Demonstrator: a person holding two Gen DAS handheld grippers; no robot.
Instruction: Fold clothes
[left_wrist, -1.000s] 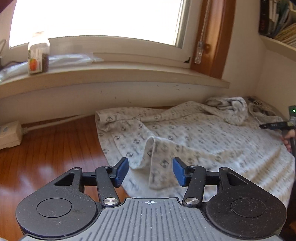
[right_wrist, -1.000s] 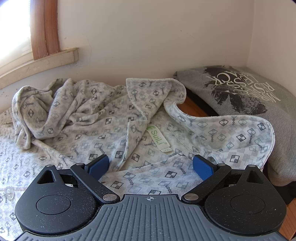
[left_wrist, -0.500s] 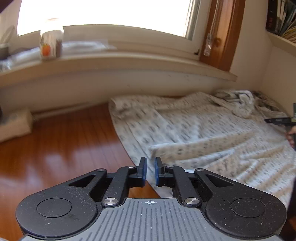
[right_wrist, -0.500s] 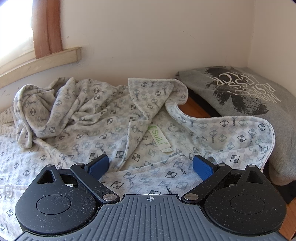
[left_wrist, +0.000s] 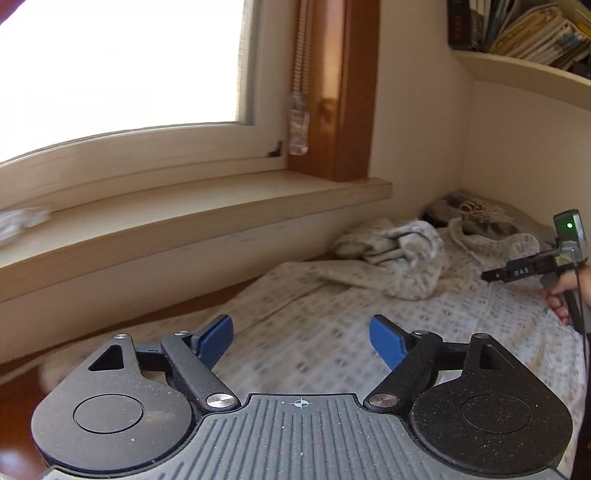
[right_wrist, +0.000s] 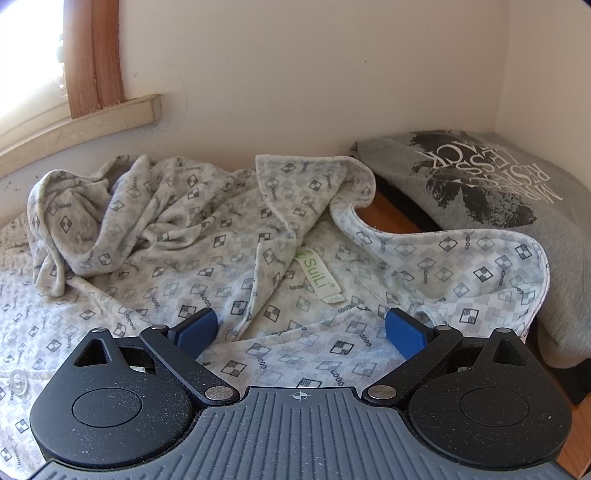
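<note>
Left gripper jaws were pinched nearly shut half a second ago, now opening wide and empty over the patterned pajama top on the floor, so that fold looks released. Right gripper unchanged: spread, empty, by the collar. Count: two garments, patterned top plus one grey sweatshirt; two grippers.

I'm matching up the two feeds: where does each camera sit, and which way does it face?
Left wrist: on the left gripper, jaws opening with nothing between them, facing the windowsill; the right hand shows.
Right wrist: on the open right gripper, facing the wall corner and grey sweatshirt.
Shared: the patterned shirt.
</note>
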